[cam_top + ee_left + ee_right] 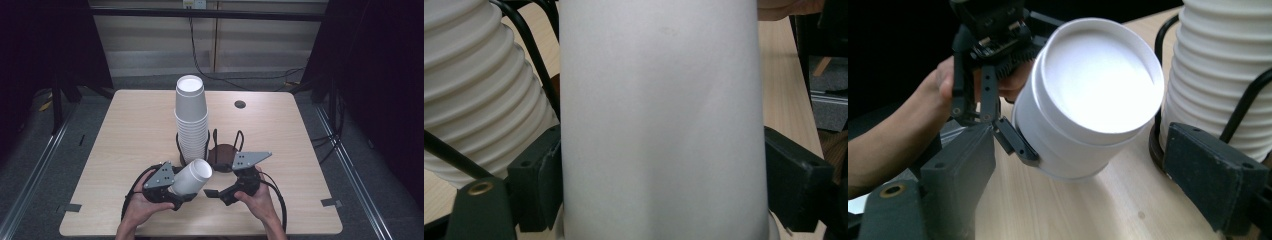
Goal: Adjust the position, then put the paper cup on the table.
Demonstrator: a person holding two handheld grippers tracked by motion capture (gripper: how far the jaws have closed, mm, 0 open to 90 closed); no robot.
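White foam cup (192,176): lies tilted on its side in the left claw (176,192), its closed base facing the right claw (216,193), just above the table (125,130) at the near edge.
Left claw: clamped on the cup; in the left gripper view its two black jaws press the cup's wall (659,125) from either side.
Right claw: jaws spread wide with nothing between them, just beside the cup's base (1098,75) and apart from it.
Stack of cups (191,117): stands upside down in a black wire holder (215,150) at mid-table, just behind the held cup.
Step in hand, as I judge it: one cup is off the stack and being handled between the two claws, perhaps for a hand-over or a pull apart.
Doing it well: keep the left squeeze light, since thin foam dents easily; bring the right claw square onto the base end before closing; hold clear of the stack so it is not knocked.
Writing: no brand, label or print can be read on the cups, holder or table.
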